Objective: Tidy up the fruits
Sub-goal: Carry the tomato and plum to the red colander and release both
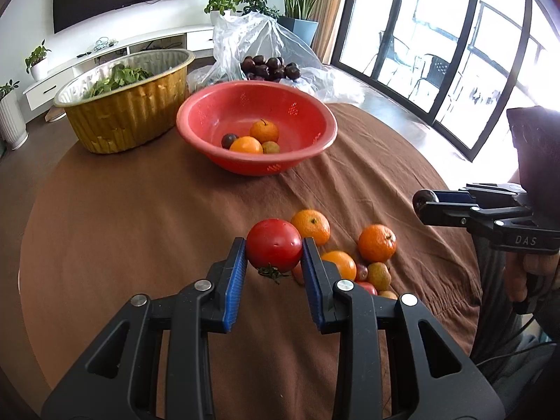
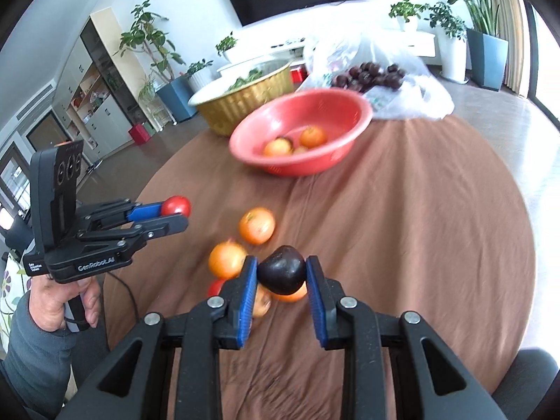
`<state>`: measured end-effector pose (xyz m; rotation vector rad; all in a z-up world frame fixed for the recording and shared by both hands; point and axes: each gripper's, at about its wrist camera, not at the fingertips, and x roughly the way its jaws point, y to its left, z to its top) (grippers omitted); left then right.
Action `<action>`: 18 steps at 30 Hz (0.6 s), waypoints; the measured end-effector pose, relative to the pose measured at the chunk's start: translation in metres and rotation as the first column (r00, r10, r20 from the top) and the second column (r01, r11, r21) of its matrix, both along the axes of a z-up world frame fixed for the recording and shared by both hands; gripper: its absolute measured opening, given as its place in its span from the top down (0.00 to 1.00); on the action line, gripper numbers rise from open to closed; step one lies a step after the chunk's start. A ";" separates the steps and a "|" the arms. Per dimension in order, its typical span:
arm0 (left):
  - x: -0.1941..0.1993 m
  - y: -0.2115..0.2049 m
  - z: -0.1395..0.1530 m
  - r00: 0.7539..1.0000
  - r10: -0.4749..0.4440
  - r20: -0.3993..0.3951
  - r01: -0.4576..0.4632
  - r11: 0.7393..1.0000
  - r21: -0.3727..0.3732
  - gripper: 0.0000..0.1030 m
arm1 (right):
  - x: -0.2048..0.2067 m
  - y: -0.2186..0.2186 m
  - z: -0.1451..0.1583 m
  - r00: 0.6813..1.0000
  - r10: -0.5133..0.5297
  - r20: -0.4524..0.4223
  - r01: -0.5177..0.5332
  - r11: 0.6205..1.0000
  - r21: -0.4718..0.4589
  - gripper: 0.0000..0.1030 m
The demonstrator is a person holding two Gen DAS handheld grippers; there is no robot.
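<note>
while the left gripper clamps a red tomato low in the centre of the left wrist view, clear of the brown cloth, the foil tub of greens sits upper left, the red bowl with two oranges and two small dark fruits sits centre, and the plum bag lies behind it. loose oranges lie just right of the tomato. in the right wrist view the right gripper is clenched on a dark plum low centre, above the fruit pile, with the left hand at lower left.
</note>
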<state>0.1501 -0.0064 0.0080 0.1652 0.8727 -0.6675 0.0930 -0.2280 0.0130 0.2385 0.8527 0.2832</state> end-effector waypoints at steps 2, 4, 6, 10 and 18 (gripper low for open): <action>0.015 -0.004 0.008 1.000 0.002 0.008 -0.002 1.000 -0.006 0.72 | 0.011 -0.010 0.008 1.000 -0.015 0.020 0.015 1.000 -0.008 0.71; 0.032 -0.008 0.015 1.000 0.006 0.018 -0.006 1.000 -0.008 0.72 | 0.023 -0.019 0.018 0.999 -0.027 0.045 0.028 0.999 -0.019 0.71; 0.048 -0.013 0.022 1.000 0.007 0.022 -0.007 1.000 -0.012 0.72 | 0.038 -0.026 0.028 0.997 -0.032 0.066 0.034 0.999 -0.028 0.71; 0.083 -0.031 0.032 0.999 0.000 0.037 0.000 1.000 0.009 0.72 | 0.069 -0.029 0.041 0.996 -0.018 0.088 0.022 0.998 -0.055 0.71; 0.148 -0.071 0.023 1.000 -0.017 -0.001 0.017 0.998 0.061 0.72 | 0.139 -0.022 0.043 0.998 0.020 0.055 -0.016 0.997 -0.071 0.71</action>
